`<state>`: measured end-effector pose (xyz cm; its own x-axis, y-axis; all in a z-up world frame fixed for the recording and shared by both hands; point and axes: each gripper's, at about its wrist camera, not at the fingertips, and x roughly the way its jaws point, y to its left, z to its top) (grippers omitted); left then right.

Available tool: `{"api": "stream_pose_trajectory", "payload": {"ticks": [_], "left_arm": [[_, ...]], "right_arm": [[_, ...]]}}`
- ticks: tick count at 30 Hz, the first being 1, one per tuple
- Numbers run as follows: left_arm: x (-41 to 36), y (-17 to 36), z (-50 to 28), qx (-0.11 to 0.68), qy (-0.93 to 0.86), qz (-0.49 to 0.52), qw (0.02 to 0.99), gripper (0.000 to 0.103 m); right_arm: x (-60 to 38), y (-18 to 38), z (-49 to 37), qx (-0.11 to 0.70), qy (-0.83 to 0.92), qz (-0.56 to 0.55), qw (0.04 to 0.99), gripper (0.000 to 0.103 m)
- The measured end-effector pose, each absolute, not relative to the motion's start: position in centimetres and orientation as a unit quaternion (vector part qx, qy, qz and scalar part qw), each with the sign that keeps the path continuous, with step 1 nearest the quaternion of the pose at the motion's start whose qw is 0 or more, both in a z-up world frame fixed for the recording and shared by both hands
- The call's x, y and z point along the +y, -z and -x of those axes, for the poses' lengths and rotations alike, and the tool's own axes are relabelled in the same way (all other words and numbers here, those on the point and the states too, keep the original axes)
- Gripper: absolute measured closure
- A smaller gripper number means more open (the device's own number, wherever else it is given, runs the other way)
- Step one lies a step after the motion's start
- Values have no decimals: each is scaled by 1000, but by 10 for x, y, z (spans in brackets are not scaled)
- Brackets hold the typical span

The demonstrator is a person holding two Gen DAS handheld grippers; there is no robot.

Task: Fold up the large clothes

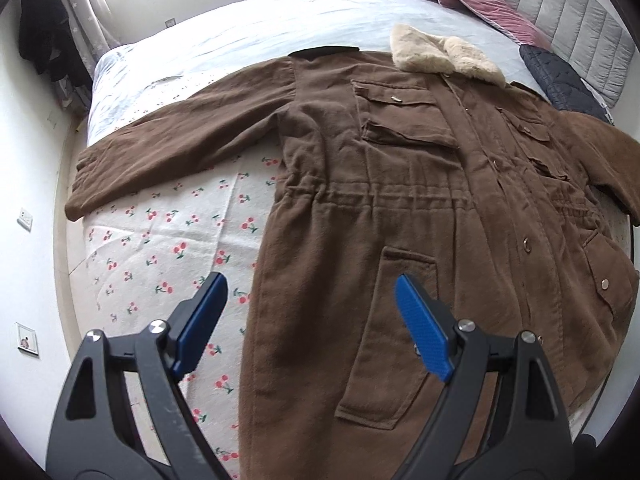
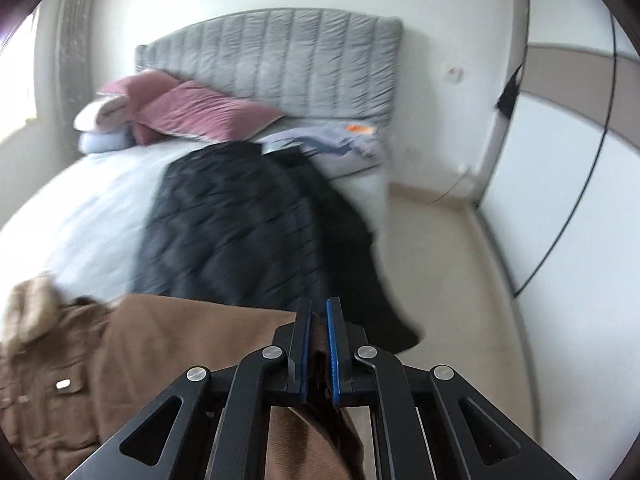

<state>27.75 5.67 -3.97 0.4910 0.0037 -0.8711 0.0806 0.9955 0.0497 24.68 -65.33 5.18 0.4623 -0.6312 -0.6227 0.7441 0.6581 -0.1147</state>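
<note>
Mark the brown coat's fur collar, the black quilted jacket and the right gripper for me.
fur collar point(image 1: 448, 56), left wrist view, middle of the cream pile.
black quilted jacket point(image 2: 240, 232), right wrist view, centre of its quilted panel.
right gripper point(image 2: 319, 312), right wrist view, fingertips clamped on brown fabric.

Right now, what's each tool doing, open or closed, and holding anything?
Left tool: open, empty, above the coat.
Right tool: closed on coat fabric.
</note>
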Motion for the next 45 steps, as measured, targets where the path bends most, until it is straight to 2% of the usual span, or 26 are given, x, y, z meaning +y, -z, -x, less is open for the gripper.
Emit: {"api": "stream_pose_trajectory", "payload": {"ticks": [5, 8, 13, 14, 16, 18, 20, 21, 28, 34, 41, 45], "left_arm": [[65, 40, -276, 507, 8, -36, 861, 17], [66, 42, -275, 510, 8, -25, 860, 17], [55, 46, -272, 515, 25, -20, 857, 17], [53, 46, -272, 515, 28, -22, 857, 17], [49, 47, -269, 513, 37, -31, 857, 17], [46, 47, -267, 516, 43, -41, 855, 17], [45, 45, -263, 518, 54, -48, 852, 17], [46, 44, -260, 518, 60, -49, 852, 17], [61, 45, -242, 535, 81, -66, 839, 17], [73, 43, -225, 542, 89, -100, 830, 17], [87, 60, -206, 570, 147, -85, 804, 17], [95, 74, -197, 590, 186, -66, 783, 17]], "right_arm": [[-675, -83, -241, 273, 429, -87, 857, 97], [-687, -88, -247, 270, 465, -55, 841, 100], [-710, -78, -243, 278, 465, -83, 837, 99], [-708, -76, -238, 281, 449, -98, 842, 95], [-694, -70, -230, 292, 424, -110, 851, 81], [-671, -64, -221, 296, 393, -104, 865, 52], [-645, -56, -211, 301, 356, -102, 879, 32], [-629, -51, -204, 305, 331, -102, 887, 29], [-536, 1, -161, 351, 167, -142, 910, 22], [-463, 58, -137, 417, 65, -124, 898, 22], [-436, 99, -123, 450, -49, -184, 872, 22], [-436, 104, -118, 462, -81, -194, 862, 22]]}}
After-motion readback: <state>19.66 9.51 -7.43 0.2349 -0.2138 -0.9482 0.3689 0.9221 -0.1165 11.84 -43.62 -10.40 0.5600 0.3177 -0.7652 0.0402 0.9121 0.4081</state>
